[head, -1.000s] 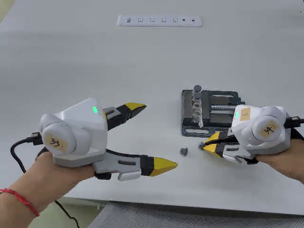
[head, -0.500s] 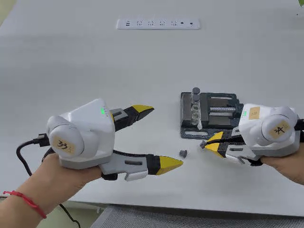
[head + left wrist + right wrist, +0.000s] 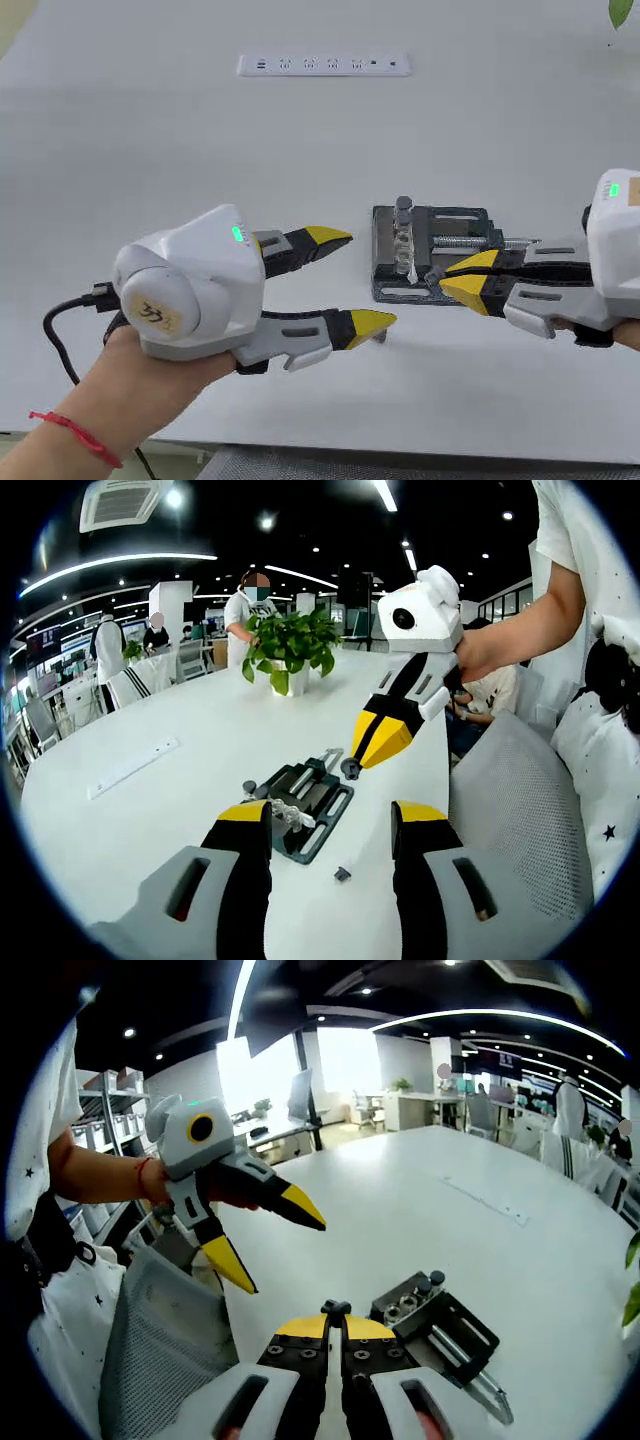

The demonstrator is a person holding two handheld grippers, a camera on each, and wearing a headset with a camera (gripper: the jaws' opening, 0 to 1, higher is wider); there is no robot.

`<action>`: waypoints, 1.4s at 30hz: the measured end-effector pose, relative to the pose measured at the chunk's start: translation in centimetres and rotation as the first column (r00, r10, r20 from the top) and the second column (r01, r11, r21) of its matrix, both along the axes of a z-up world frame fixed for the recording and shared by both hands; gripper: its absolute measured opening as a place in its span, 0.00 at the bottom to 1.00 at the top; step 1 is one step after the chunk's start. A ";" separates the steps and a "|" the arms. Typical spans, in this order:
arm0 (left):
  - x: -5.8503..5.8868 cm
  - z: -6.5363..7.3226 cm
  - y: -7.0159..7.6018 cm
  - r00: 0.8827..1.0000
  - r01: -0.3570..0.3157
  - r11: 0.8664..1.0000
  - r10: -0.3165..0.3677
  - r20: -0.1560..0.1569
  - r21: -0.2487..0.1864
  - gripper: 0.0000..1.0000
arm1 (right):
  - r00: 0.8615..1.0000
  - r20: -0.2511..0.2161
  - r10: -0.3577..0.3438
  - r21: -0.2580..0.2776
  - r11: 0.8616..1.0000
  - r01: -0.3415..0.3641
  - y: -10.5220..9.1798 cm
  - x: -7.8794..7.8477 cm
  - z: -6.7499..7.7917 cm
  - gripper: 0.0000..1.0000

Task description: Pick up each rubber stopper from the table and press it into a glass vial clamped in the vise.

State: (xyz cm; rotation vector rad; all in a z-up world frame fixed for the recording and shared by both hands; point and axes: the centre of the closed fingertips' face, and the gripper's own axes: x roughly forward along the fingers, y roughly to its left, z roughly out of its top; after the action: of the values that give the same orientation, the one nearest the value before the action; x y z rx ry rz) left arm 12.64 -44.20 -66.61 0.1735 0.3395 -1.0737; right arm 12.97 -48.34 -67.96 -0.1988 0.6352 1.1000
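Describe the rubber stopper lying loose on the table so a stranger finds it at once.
Find the dark vise on the white table. On the bare tabletop beside it, toward the person, lies a small grey loose stopper. Unlike the pinched stopper in the right gripper, nothing holds it.

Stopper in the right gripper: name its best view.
Left gripper view: the stopper stands clear at the right gripper's tips. The head view shows it small before the vise; the right gripper view, a dark sliver above the shut jaws.

Left gripper (image 3: 330, 825): jaws apart. Vise (image 3: 325, 798) holding vials (image 3: 290, 811). Loose stopper (image 3: 342, 874) on desk (image 3: 190, 730), beside vise. Right gripper (image 3: 362, 758): pinching second stopper (image 3: 350, 769) near vise.
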 end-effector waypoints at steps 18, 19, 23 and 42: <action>0.0 3.7 -2.5 0.995 0.042 0.997 -0.036 0.092 -0.065 0.13 | 0.999 -0.012 -0.051 0.135 0.989 0.052 1.0 -0.5 4.1 0.00; 0.0 3.8 -2.6 0.995 0.044 0.997 -0.037 0.094 -0.068 0.12 | 0.999 -0.012 -0.052 0.137 0.989 0.053 1.0 -0.6 4.2 0.00; 0.0 4.1 -2.7 0.995 0.046 0.995 -0.039 0.091 -0.084 0.10 | 0.999 -0.008 -0.054 0.147 0.988 0.054 1.1 -0.5 4.5 0.00; -0.4 4.6 -3.0 0.994 0.062 0.994 -0.052 0.097 -0.093 0.04 | 0.998 -0.005 -0.055 0.158 0.986 0.055 1.1 -0.7 4.8 0.00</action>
State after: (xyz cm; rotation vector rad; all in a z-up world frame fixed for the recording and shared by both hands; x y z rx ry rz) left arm 12.21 -47.18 -62.05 0.1480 0.1984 -1.1319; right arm 12.26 -47.27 -63.15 -0.0437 0.5474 1.0918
